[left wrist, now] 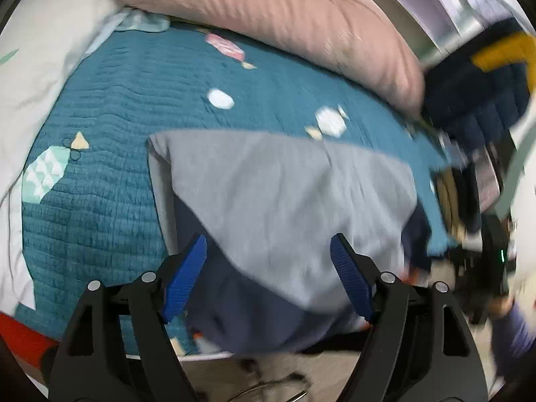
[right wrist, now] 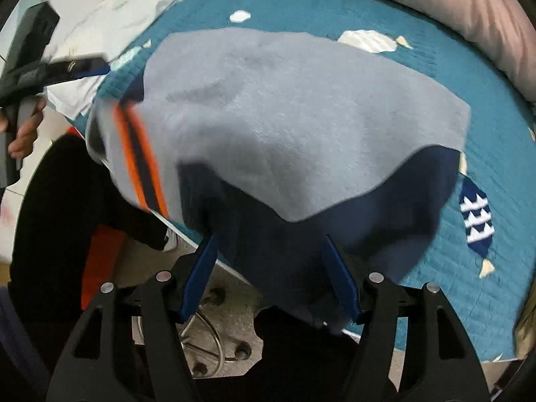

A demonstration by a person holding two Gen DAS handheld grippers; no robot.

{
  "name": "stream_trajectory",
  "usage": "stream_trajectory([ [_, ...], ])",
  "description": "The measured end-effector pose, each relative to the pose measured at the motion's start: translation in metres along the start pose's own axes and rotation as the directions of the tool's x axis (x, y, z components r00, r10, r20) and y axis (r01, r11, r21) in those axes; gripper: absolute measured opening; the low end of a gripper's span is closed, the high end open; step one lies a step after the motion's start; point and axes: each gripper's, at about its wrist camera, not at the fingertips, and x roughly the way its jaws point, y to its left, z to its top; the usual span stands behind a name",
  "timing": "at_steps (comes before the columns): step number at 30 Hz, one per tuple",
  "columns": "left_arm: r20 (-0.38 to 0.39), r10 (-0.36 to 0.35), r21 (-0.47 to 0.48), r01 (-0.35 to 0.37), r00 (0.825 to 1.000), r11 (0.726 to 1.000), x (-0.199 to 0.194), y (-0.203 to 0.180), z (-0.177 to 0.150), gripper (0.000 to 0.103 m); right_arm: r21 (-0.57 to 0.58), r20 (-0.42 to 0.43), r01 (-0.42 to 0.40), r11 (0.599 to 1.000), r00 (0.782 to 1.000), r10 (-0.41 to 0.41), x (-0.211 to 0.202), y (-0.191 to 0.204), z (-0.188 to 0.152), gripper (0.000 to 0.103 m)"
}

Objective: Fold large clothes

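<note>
A grey sweater (left wrist: 284, 184) with a navy lower part (left wrist: 254, 311) lies folded on the teal quilt (left wrist: 100, 184), reaching the bed's near edge. In the right wrist view the same sweater (right wrist: 284, 107) shows orange and navy stripes (right wrist: 140, 154) on its left side. My left gripper (left wrist: 268, 239) hovers over the sweater's near edge, open, its blue pads (left wrist: 184, 278) wide apart. My right gripper (right wrist: 270, 238) is open above the navy part (right wrist: 284, 261), which lies between the fingers without either pad pressing on it. The left gripper (right wrist: 77, 67) also appears at the far left, held by a hand (right wrist: 23, 134).
A pink duvet (left wrist: 284, 16) is heaped along the far side of the bed and a white pillow (left wrist: 40, 50) lies at the left. Dark folded clothes (left wrist: 475, 93) sit at the right. A chair base (right wrist: 207, 345) stands on the floor below the bed edge.
</note>
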Motion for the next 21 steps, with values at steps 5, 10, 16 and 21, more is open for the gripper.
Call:
stream_trajectory([
  [5, -0.047, -0.004, 0.039, 0.006, 0.999, 0.999, 0.039, -0.043, -0.006, 0.077, 0.149, 0.210, 0.003, 0.989, 0.977, -0.034, -0.023, -0.005, 0.026, 0.066],
  [10, -0.172, 0.361, 0.256, -0.312, 0.917, 0.915, 0.097, -0.049, -0.054, 0.077, 0.134, 0.134, 0.024, 0.991, 0.990, -0.042, 0.036, 0.027, 0.026, 0.066],
  [16, -0.128, 0.303, 0.203, -0.274, 0.944, 0.940, 0.080, -0.025, -0.055, 0.078, 0.225, 0.095, 0.016, 0.974, 0.995, -0.038, 0.068, -0.006, -0.010, 0.057],
  [21, -0.132, 0.270, 0.169, -0.247, 0.954, 0.954, 0.076, -0.019, -0.048, 0.077, 0.316, 0.215, -0.068, 0.946, 0.977, -0.002, 0.019, -0.021, -0.006, 0.057],
])
